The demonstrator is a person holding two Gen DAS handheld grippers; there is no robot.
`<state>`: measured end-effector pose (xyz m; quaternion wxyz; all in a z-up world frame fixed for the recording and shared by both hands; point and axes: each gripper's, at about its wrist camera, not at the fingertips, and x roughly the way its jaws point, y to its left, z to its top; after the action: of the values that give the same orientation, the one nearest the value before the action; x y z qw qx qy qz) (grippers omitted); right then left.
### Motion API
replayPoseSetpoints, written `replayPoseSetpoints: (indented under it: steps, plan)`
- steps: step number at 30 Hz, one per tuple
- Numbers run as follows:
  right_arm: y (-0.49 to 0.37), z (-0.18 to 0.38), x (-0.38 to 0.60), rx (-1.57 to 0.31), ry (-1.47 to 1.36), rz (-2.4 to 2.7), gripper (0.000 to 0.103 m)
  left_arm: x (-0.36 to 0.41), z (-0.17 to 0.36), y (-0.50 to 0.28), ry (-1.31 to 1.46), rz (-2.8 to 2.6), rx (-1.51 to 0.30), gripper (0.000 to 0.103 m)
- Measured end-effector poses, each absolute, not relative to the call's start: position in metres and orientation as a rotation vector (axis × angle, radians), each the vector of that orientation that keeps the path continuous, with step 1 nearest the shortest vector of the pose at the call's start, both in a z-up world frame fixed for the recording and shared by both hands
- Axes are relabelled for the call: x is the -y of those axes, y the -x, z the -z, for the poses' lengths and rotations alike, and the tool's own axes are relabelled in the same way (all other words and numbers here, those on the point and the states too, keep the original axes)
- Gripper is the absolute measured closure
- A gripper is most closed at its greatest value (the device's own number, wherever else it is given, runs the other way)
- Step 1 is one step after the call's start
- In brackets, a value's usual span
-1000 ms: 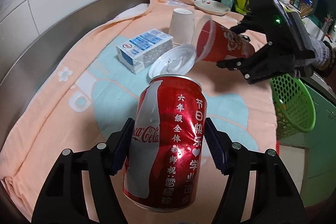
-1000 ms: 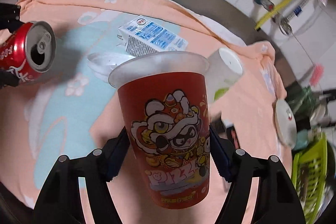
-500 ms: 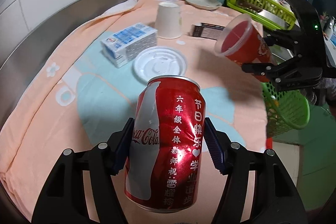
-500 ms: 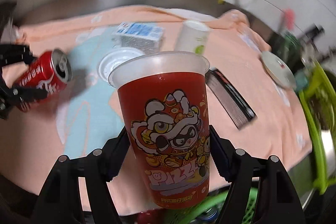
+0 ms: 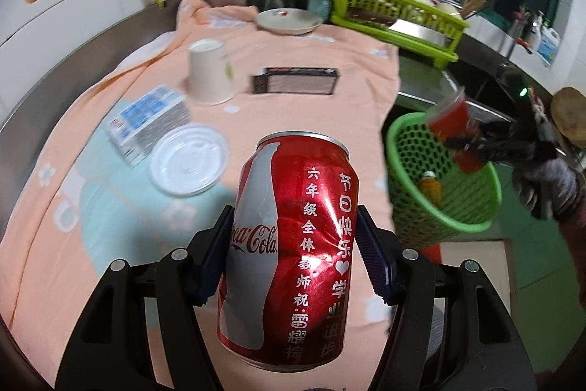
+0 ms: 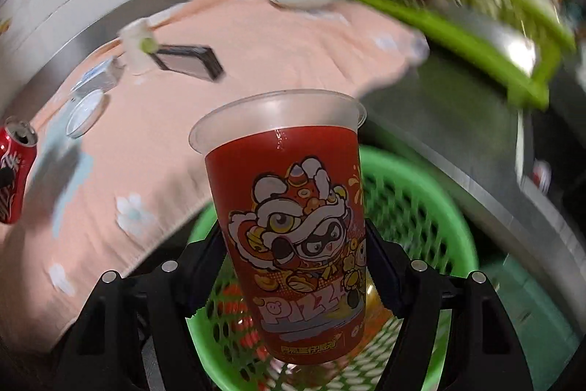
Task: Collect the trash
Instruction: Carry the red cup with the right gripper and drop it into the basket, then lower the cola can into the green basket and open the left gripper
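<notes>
The left gripper [image 5: 295, 257] grips a red Coca-Cola can [image 5: 293, 244]. The can stands up between the two fingers, one blue pad pressed on its side at 9 o'clock and the other at 3 o'clock. Its top sticks out past the fingertips, toward 12 o'clock. The can has a dent in its side.

The right gripper [image 6: 296, 262] grips a red plastic cup [image 6: 289, 222] with a cartoon lion on it. The cup sits upright between the fingers, squeezed on both sides near its lower half. Its clear rim pokes out toward 12 o'clock.

Right under the cup is a green mesh basket [image 6: 421, 207]. In the left wrist view the basket [image 5: 414, 149] is at 3 o'clock, just past the edge of the counter. A small bottle [image 5: 429, 187] with orange drink lies inside it. A gloved hand [image 5: 545, 182] holds the right gripper over the basket rim.

A peach towel [image 5: 311, 98] covers the counter. On it, past the can at 10 o'clock, lies a round white lid [image 5: 188, 163]. Just beside the lid is a blue and white carton [image 5: 150, 120]. Farther off, at 11 o'clock, a white paper cup [image 5: 210, 70] stands upside down. Near it, at 12 o'clock, lies a flat dark packet [image 5: 296, 81]. At the far edge of the towel is a white plate [image 5: 289, 21], and next to it a lime green dish rack [image 5: 395, 13].
</notes>
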<state>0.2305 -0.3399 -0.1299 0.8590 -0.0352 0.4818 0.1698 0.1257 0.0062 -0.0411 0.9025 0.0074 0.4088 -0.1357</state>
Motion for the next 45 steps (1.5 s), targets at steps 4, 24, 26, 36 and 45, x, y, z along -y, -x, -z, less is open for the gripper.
replayPoseSetpoints:
  steps: [4, 24, 26, 36, 45]
  plan:
    - [-0.233, 0.172, 0.336, -1.115, 0.049, -0.348, 0.034, 0.013, 0.039, -0.128, -0.012, 0.316, -0.839, 0.039]
    - [-0.24, 0.192, 0.342, -1.175, -0.066, -0.347, 0.022, 0.079, 0.025, -0.149, -0.046, 0.43, -0.817, 0.039]
    - [-0.233, 0.185, 0.349, -1.156, -0.075, -0.329, 0.022, 0.085, 0.024, -0.151, -0.055, 0.438, -0.818, 0.039]
    - [-0.178, 0.125, 0.397, -1.003, -0.005, -0.267, 0.022, 0.136, 0.037, -0.174, -0.079, 0.511, -0.854, 0.039]
    - [-0.121, 0.079, 0.456, -0.814, 0.028, -0.128, 0.022, 0.222, 0.077, -0.211, -0.108, 0.582, -0.951, 0.039]
